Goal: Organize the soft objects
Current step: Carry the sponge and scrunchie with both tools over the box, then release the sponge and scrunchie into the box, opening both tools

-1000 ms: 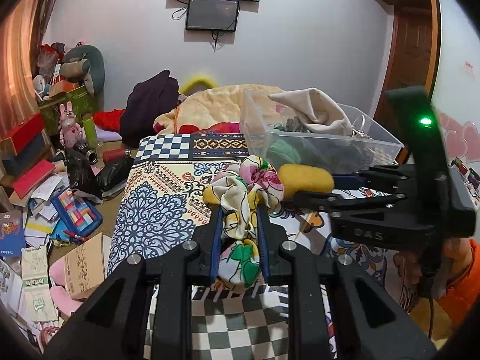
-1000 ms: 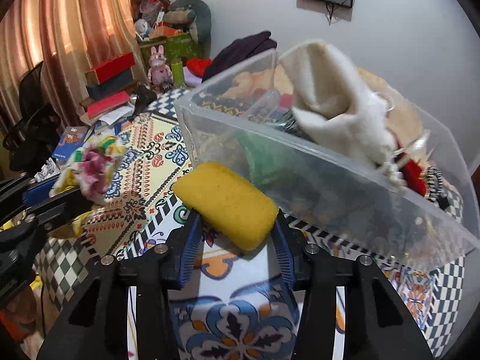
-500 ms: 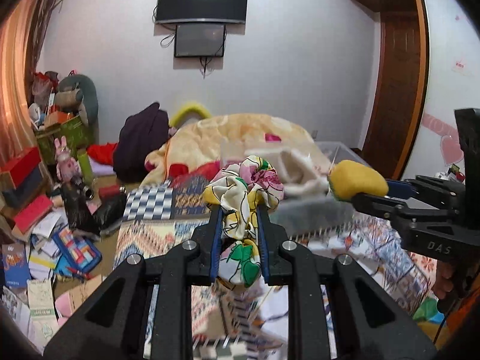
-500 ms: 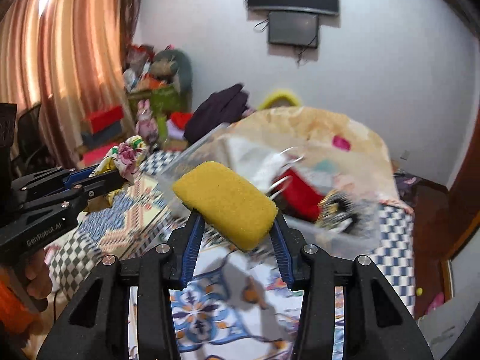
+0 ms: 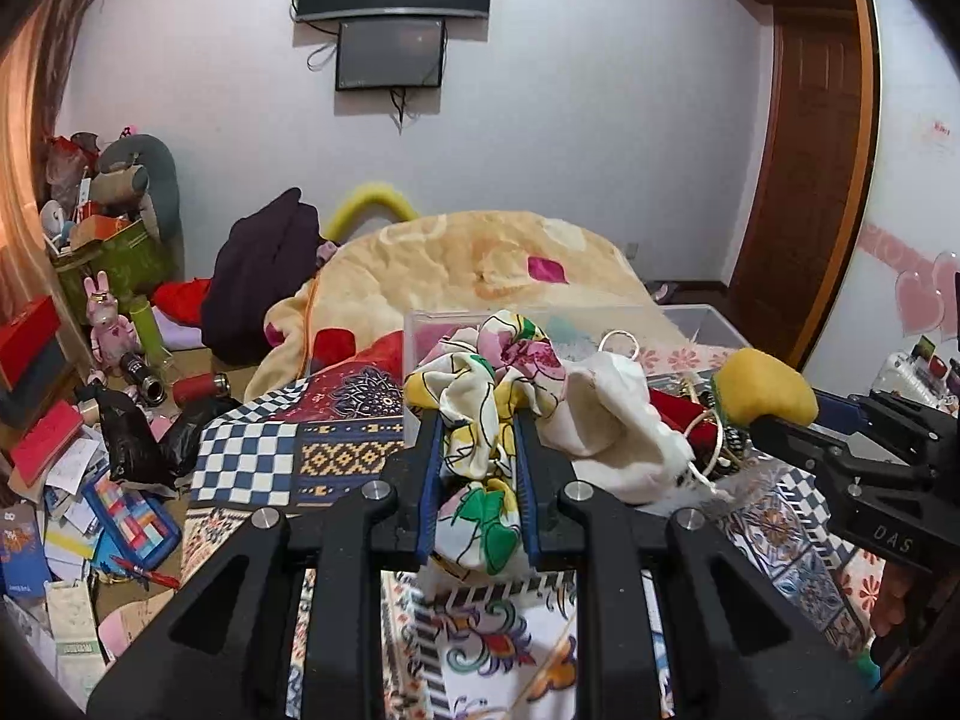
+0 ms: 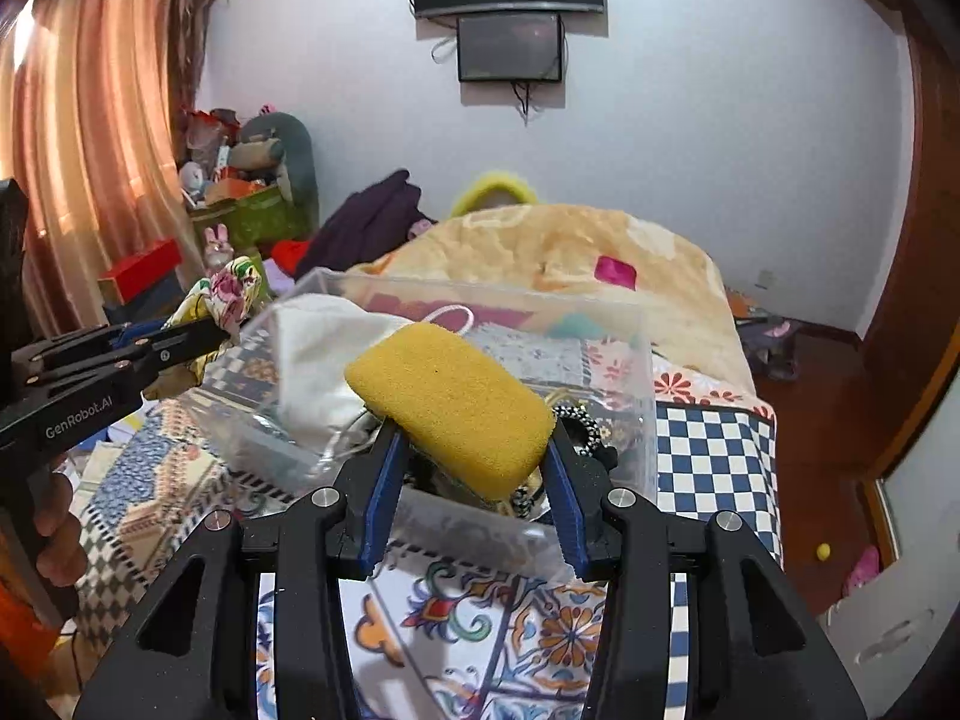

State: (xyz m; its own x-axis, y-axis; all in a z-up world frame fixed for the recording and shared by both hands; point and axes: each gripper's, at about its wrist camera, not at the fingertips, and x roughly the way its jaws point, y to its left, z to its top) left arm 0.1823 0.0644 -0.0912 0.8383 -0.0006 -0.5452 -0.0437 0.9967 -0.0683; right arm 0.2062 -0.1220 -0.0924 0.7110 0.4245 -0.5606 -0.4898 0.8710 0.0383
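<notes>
My left gripper (image 5: 477, 420) is shut on a floral cloth (image 5: 480, 384) and holds it in the air at the near left edge of a clear plastic bin (image 5: 420, 336). My right gripper (image 6: 468, 450) is shut on a yellow sponge (image 6: 450, 402) and holds it above the bin's near wall (image 6: 468, 534). The bin holds a cream cloth (image 6: 318, 354), a red item (image 5: 672, 408) and beaded rings. The left gripper with the cloth (image 6: 225, 294) shows at the left of the right wrist view; the sponge (image 5: 762, 384) shows at the right of the left wrist view.
The bin sits on a bed with a patterned patchwork cover (image 6: 540, 630). A peach blanket (image 5: 480, 258) and a dark garment (image 5: 264, 276) lie behind it. The floor at left is littered with books, boxes and toys (image 5: 90, 480). A wooden door (image 5: 804, 180) is at right.
Both grippers have risen from low beside the bin to above its rim, still holding the cloth and the sponge. The bin's inside is now in sight from above.
</notes>
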